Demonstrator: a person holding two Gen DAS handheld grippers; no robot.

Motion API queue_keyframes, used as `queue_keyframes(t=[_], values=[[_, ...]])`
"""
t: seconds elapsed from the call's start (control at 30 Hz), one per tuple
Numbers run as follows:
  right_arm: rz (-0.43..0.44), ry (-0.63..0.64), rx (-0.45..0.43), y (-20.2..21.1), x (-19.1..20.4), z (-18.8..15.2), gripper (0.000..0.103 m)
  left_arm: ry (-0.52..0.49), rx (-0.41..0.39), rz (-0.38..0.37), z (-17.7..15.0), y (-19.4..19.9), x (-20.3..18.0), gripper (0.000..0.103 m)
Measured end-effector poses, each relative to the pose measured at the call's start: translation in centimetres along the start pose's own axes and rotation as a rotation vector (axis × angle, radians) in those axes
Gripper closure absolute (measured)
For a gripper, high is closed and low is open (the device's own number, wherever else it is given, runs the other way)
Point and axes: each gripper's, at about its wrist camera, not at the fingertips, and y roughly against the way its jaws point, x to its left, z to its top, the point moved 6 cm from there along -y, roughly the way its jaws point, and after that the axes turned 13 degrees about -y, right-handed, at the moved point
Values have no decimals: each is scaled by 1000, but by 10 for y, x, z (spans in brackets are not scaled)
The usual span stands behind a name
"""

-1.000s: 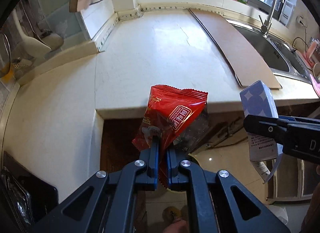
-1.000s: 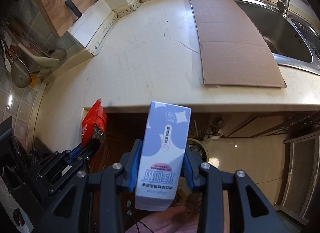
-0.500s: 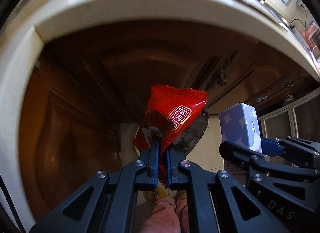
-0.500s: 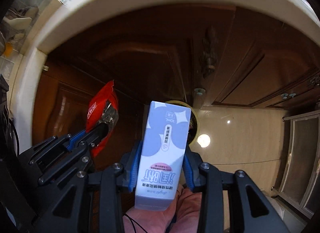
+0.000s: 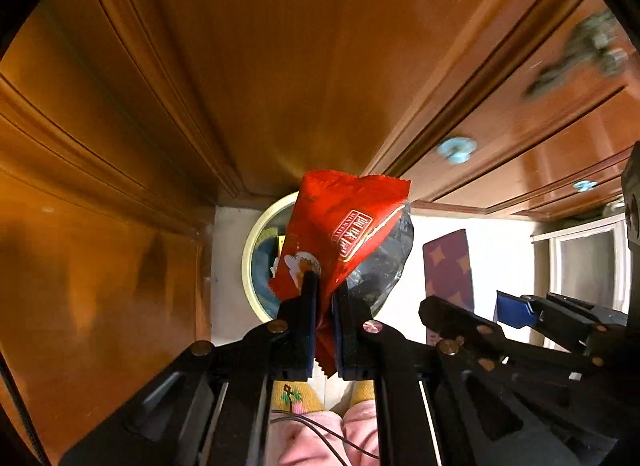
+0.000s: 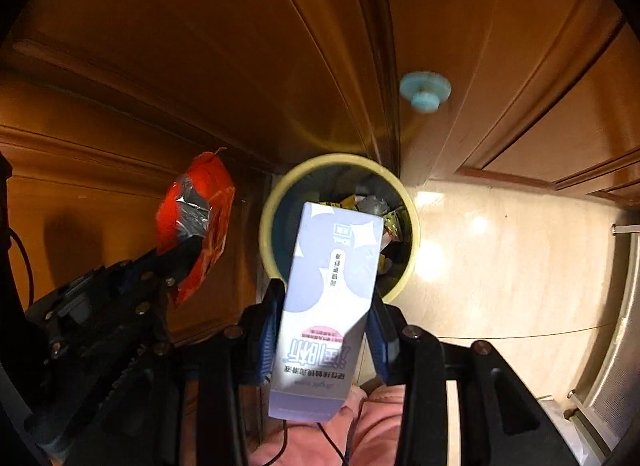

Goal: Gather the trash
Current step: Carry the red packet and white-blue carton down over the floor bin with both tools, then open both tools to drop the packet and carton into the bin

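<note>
The red snack wrapper (image 5: 344, 234) is pinched by its lower edge between the pressed-together jaws of the left gripper (image 5: 325, 306), its crinkled body with a clear patch standing up past the fingertips and hanging over the near rim of a round trash bin (image 5: 250, 254) on the floor below. In the right wrist view the same wrapper (image 6: 196, 217) appears to the left of the bin, clear of its opening. The pale lavender carton (image 6: 328, 298), printed with Chinese characters, sits between the blue-padded fingers of the right gripper (image 6: 326, 322), whose jaws are spread to the carton's width and clamp its sides; the carton tilts slightly, its far end over the bin's mouth. The bin (image 6: 412, 234) has a cream-yellow rim and a dark inside that already holds crumpled wrappers and scraps. It stands on a glossy pale tiled floor (image 6: 500, 266), right against brown wooden cabinet doors (image 6: 200, 65) that fill the upper part of both views; one door bears a pale blue-green round knob (image 6: 425, 91). Below the grippers a person's pink trousers (image 6: 376, 426) show, with a thin black cable across them.
</note>
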Motion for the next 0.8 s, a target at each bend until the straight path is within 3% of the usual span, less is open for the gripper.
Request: queue_keyframes(t=[0.1,0.27,0.33,0.4,0.47,0.57,0.63,0.8], values=[[-15,11,7,-30,-5,8,64,7,8,-9,2,-32,8,97],[-14,49,36,-64,-6,18,63,43,10,12,-2,-65,17,79],[-26,65,43,-70,-8,22,57,49,20,28,-3,-73,21,75],[-33,71,36,-72,-8,25,52,59,24,44,-4,-77,27,67],[-23,70,33,-75,-8,27,50,76,28,46,-4,-80,34,50],[-32,70,21,-74,-13,28,33,97,33,57,-6,-80,42,34],[-25,67,13,-71,-16,29,25,102,34,61,-6,-77,44,29],[-20,53,2,-60,-15,24,25,66,22,83,-5,-69,43,27]])
